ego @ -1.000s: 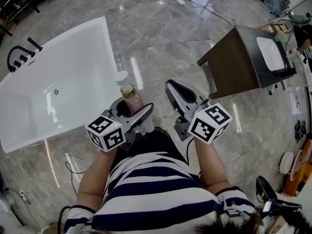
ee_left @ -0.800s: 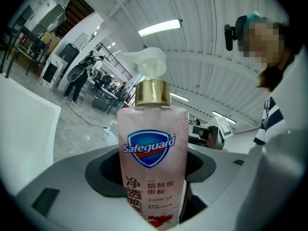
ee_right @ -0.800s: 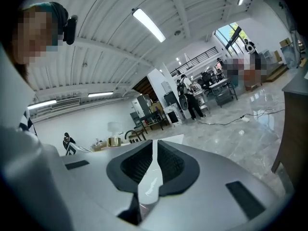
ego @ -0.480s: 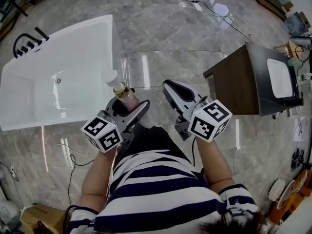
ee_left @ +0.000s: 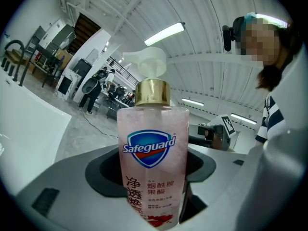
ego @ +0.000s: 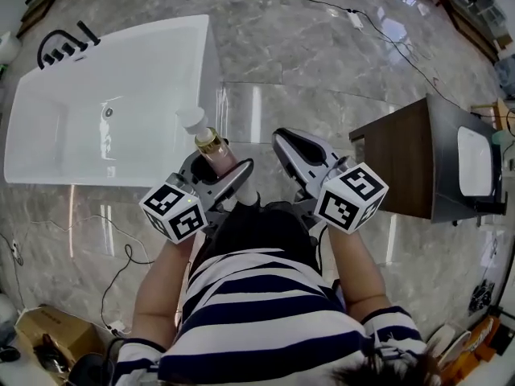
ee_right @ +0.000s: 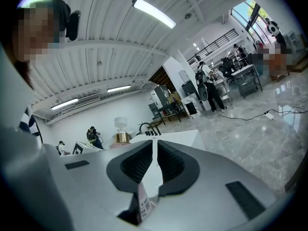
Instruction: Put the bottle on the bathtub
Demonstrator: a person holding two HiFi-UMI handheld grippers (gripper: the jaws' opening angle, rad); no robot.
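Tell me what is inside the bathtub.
Inside the bathtub only a drain shows on the white floor. The bottle in the left gripper hides a bit of its edge.

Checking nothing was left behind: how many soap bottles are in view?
1: the Safeguard pump bottle, upright between the left gripper's jaws, near the bathtub's corner. Others may lie outside these views.

Floor [ego: 306, 71]: glossy grey marble tile, strip-light reflections all over. Dark wood vanity cabinet [ego: 398, 163] on the right w/ white basin [ego: 475, 161] on top. Black cable [ego: 322, 6] runs across the floor to a power strip [ego: 354, 18]. Cardboard box [ego: 44, 328] bottom left. Ceiling [ee_right: 120, 47] white, ribbed, w/ strip lights [ee_right: 154, 12]. Window [ee_right: 248, 11] high on the far side, ppl [ee_right: 211, 88] standing by desks in the bkgd.
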